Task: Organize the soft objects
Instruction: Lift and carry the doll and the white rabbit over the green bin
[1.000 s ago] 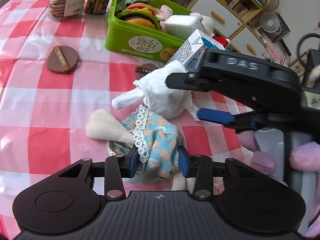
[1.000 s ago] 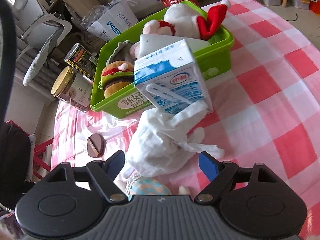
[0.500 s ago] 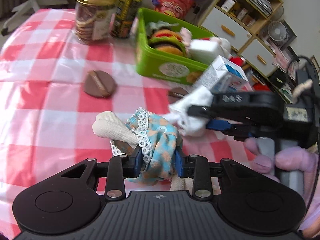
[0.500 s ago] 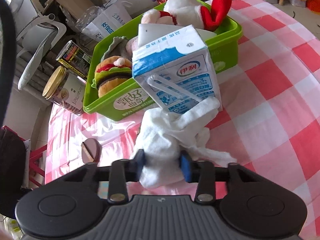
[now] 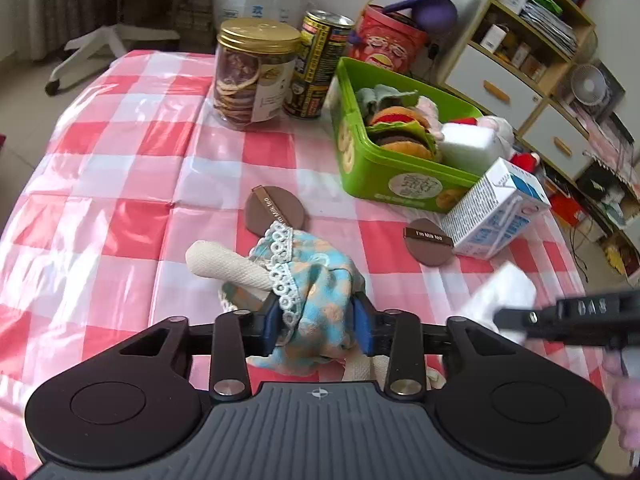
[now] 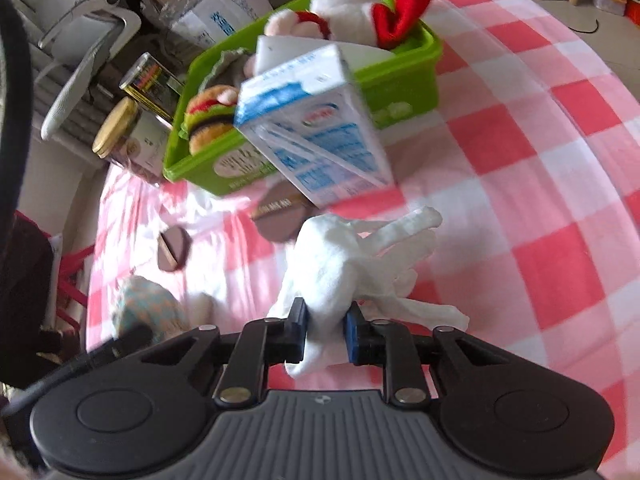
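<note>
My left gripper (image 5: 318, 322) is shut on a soft doll in a blue floral dress with lace trim (image 5: 316, 276), held above the checked tablecloth; the doll also shows in the right wrist view (image 6: 144, 304). My right gripper (image 6: 326, 330) is shut on a white crumpled cloth (image 6: 344, 264), lifted off the table; the cloth shows at the right in the left wrist view (image 5: 500, 292). A green bin (image 5: 360, 168) holds a plush burger (image 5: 400, 128), a white sponge block and a white plush with red trim (image 6: 360, 12).
A blue-and-white milk carton (image 5: 496, 212) stands in front of the bin. Two brown round puffs (image 5: 274, 210) (image 5: 428, 240) lie on the cloth. A cookie jar (image 5: 256, 72) and a can (image 5: 318, 64) stand behind. Shelves and drawers are at right.
My right gripper closed on the white cloth and lifted it back from the carton. My left gripper raised the doll and pulled back, so more of the table shows.
</note>
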### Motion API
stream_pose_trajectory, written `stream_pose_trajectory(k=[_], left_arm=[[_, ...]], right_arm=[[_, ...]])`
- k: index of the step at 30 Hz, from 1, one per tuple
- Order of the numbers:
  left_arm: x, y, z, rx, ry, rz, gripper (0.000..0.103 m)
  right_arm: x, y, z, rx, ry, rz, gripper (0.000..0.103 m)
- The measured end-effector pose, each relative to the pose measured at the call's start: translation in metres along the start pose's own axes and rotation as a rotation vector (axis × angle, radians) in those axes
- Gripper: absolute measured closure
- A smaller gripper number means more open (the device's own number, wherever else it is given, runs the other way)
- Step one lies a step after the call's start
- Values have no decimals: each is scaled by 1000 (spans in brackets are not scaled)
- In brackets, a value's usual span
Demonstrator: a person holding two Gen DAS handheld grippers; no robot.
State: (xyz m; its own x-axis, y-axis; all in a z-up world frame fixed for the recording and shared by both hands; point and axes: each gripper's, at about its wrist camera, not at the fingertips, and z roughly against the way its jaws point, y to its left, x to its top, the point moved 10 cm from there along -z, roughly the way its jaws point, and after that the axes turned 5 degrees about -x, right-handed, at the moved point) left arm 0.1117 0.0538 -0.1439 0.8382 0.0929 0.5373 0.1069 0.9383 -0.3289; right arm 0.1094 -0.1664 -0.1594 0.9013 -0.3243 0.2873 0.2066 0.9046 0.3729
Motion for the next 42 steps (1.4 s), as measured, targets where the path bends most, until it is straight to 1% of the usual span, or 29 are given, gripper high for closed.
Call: stream_pose_trajectory(k=[1, 2, 3, 4, 5, 6, 7, 9, 12, 14, 15, 17, 18, 19, 20, 22, 23, 24, 25, 26, 27, 33, 37, 42], left_arm=[[0, 0, 0, -1, -1, 15, 57], [0, -1, 0, 0, 1, 36, 56], [0, -1, 1, 4, 1, 52, 52], [1, -2, 2, 6, 1, 60, 46], [1, -3, 3, 10, -2, 69, 42], [1, -2, 4, 23, -4, 84, 36], [1, -2, 5, 31, -4, 99, 36], [0, 0, 6, 37, 4, 138, 35], [-3, 6, 1, 45, 30, 204, 34], [-7, 9, -4, 39, 52, 244, 36], [-9, 9, -7, 27, 67, 262, 39], [-13, 7, -11, 6, 90, 285, 47], [-15, 7, -13, 3, 98, 299, 54], [-17, 8, -13, 3, 98, 308, 60], [-17, 8, -14, -5, 98, 316, 60], [-18, 9, -15, -15, 93, 334, 68], [-18, 9, -15, -23, 92, 336, 71], [-17, 8, -13, -30, 87, 337, 76], [-16, 7, -11, -38, 81, 337, 87], [-14, 5, -9, -48, 73, 333, 95], [-12, 3, -5, -60, 62, 326, 99], [-3, 1, 7, -92, 24, 317, 103], [3, 0, 16, -120, -7, 324, 103], [16, -6, 28, -163, -68, 318, 103]], right_arm=[[-1, -3, 1, 1, 3, 0, 94], [-2, -4, 3, 9, 3, -5, 94], [-3, -5, 5, 14, 1, -8, 92], [-3, -6, 7, 17, -3, -13, 88], [-2, -6, 8, 21, -10, -22, 85], [-2, -7, 10, 26, -14, -31, 76], [-1, -7, 11, 31, -18, -43, 67], [1, -8, 13, 38, -29, -61, 65], [2, -7, 11, 37, -33, -73, 64], [2, -6, 7, 31, -29, -80, 64], [2, -6, 4, 27, -25, -83, 64], [1, -5, -3, 11, -21, -81, 64], [1, -6, -6, -2, -20, -78, 64], [0, -7, -10, -17, -19, -73, 64], [0, -8, -13, -30, -20, -68, 65], [-1, -8, -16, -29, -20, -65, 82], [-1, -8, -16, -17, -16, -66, 84], [0, -8, -16, -8, -13, -71, 89], [0, -8, -14, -5, -13, -74, 92], [1, -8, -12, -1, -15, -72, 93], [1, -8, -10, 1, -17, -68, 95], [0, -11, 15, 34, -57, -68, 97], [3, -19, 38, 71, -103, -102, 97], [13, -28, 65, 105, -174, -133, 97]])
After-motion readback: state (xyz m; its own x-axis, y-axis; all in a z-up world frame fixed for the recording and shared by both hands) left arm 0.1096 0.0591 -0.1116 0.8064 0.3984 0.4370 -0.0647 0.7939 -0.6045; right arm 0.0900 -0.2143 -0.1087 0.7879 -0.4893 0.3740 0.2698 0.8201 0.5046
